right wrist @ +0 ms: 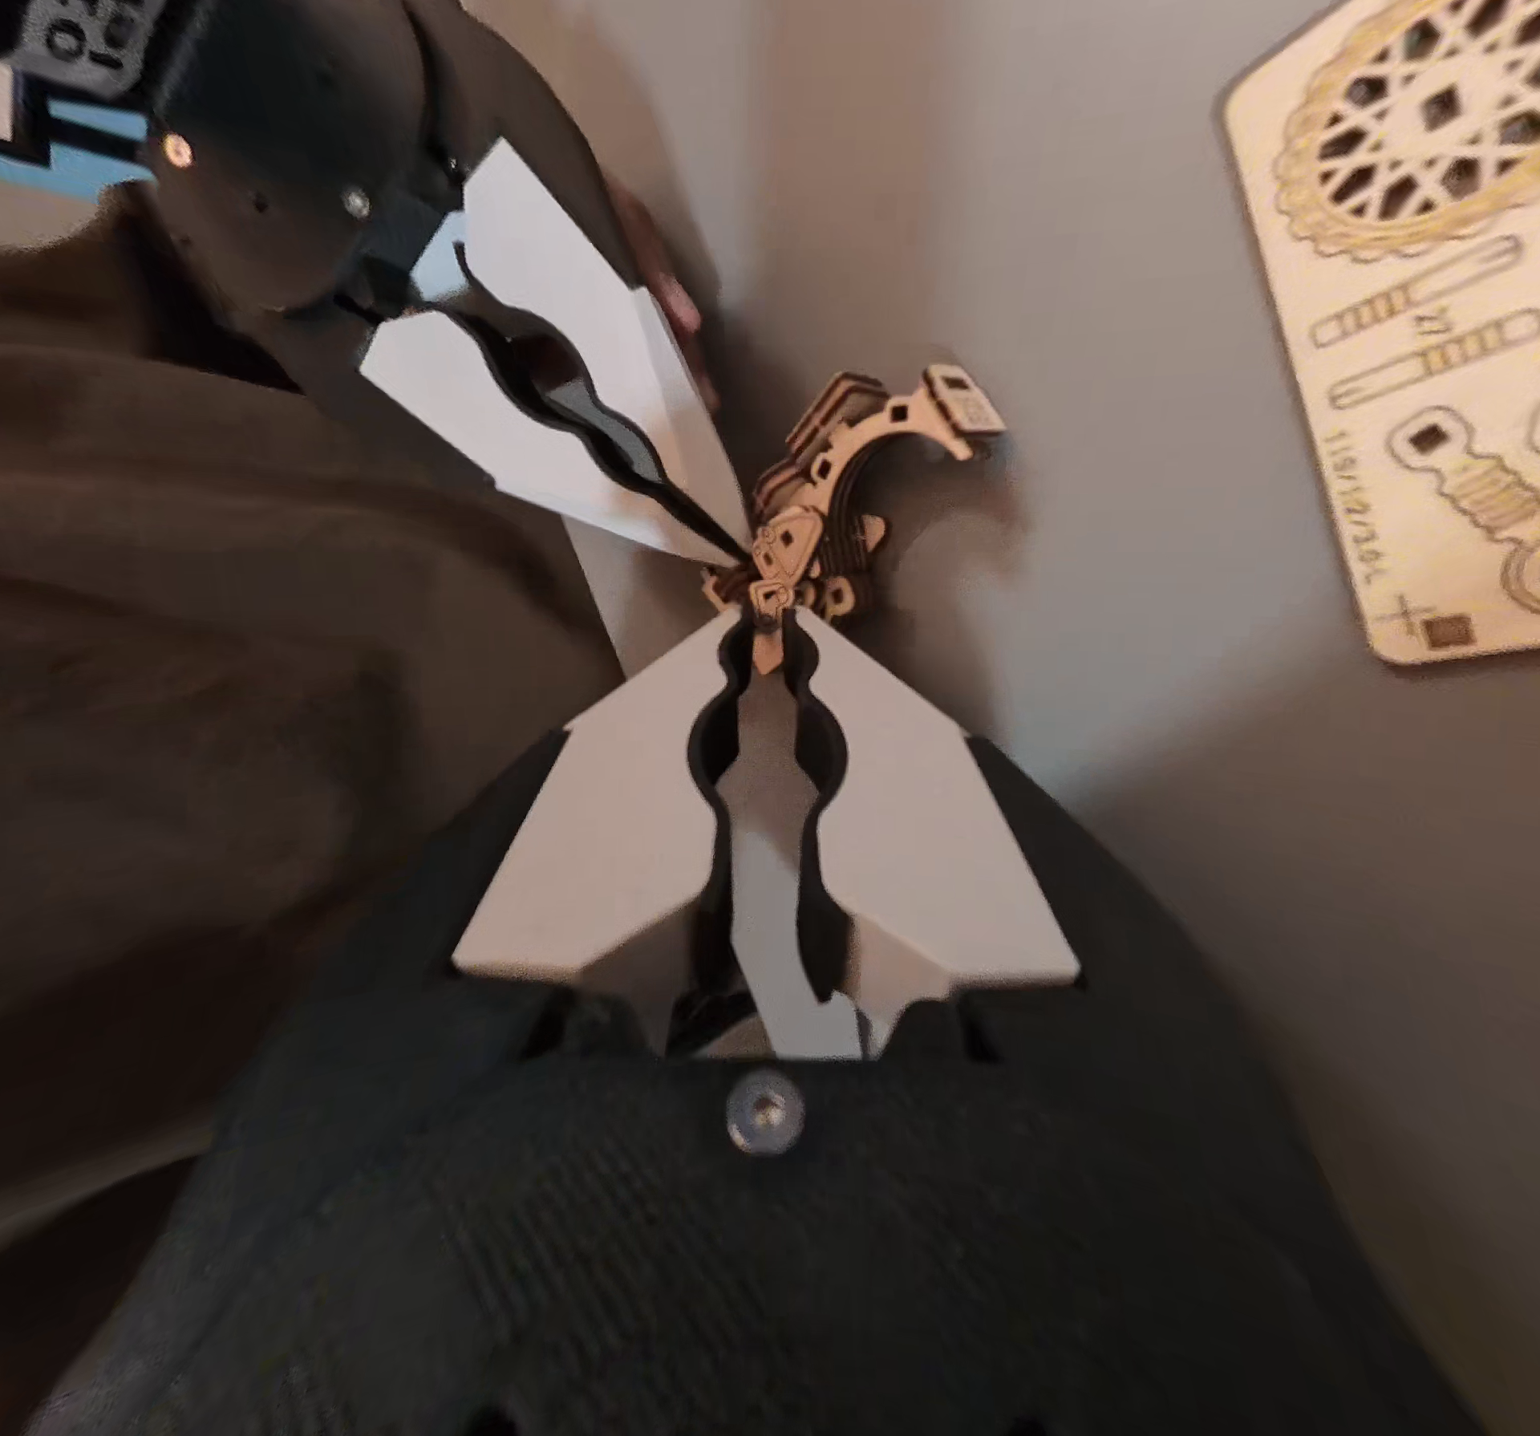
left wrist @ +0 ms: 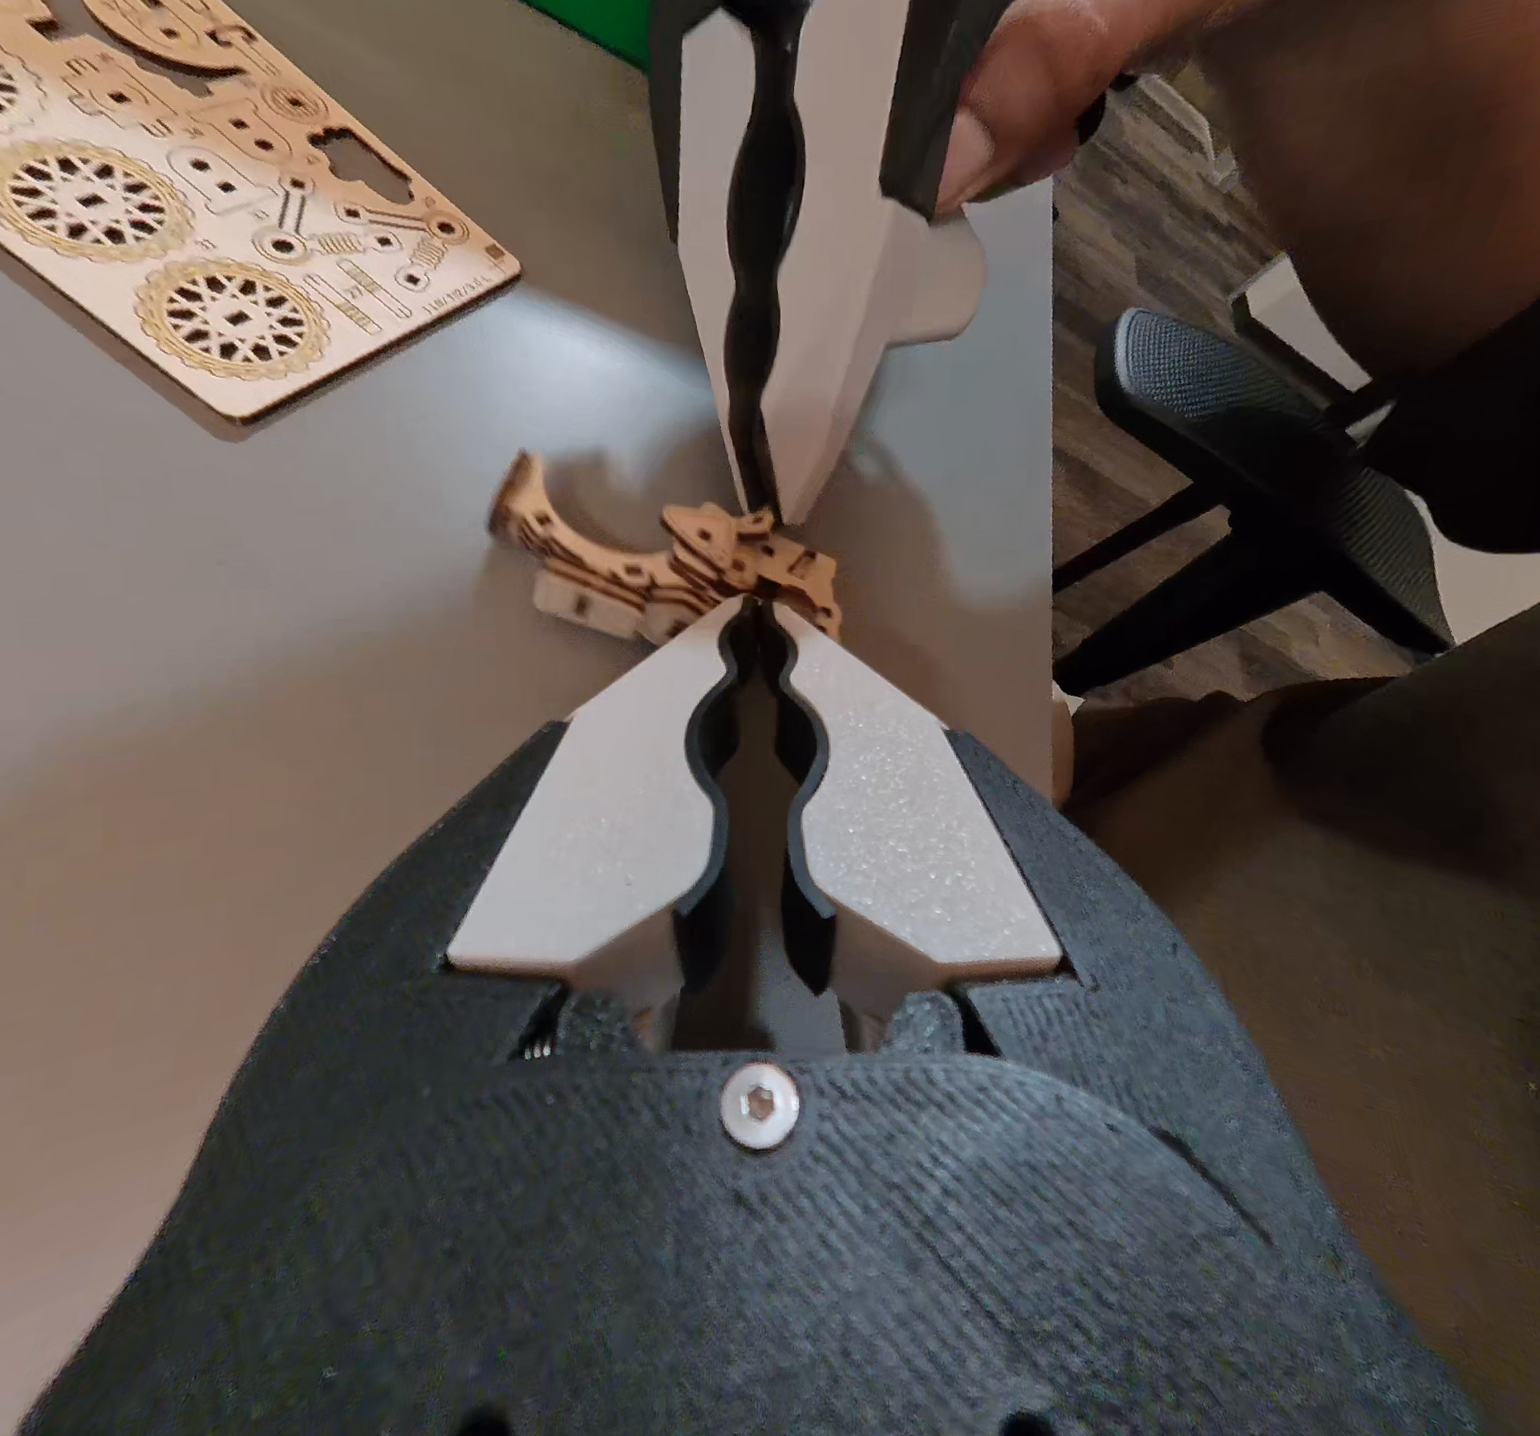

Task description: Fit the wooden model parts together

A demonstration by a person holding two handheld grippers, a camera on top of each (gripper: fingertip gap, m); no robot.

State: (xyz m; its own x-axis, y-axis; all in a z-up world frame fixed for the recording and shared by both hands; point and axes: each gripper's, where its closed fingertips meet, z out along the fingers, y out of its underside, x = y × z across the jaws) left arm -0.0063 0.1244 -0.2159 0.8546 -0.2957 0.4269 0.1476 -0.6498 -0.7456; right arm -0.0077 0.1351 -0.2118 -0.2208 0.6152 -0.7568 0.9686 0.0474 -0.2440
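Observation:
A partly built wooden model [left wrist: 667,562], made of stacked curved plywood layers, lies on the grey table near its right edge. My left gripper [left wrist: 754,604] is shut on the model's near edge. My right gripper [left wrist: 762,508] comes down from above and is shut on a small wooden part [left wrist: 757,522] at the model's top. In the right wrist view the right gripper [right wrist: 771,629] pinches that small wooden part [right wrist: 768,637] against the model [right wrist: 842,479], and the left gripper [right wrist: 737,554] meets the model from the upper left.
A plywood sheet of laser-cut parts [left wrist: 208,171] with wheel shapes lies at the table's upper left; it also shows in the right wrist view [right wrist: 1400,312]. The table edge [left wrist: 1052,479] runs close to the right of the model. An office chair [left wrist: 1250,462] stands beyond it. My left and right fingertips are right by each other.

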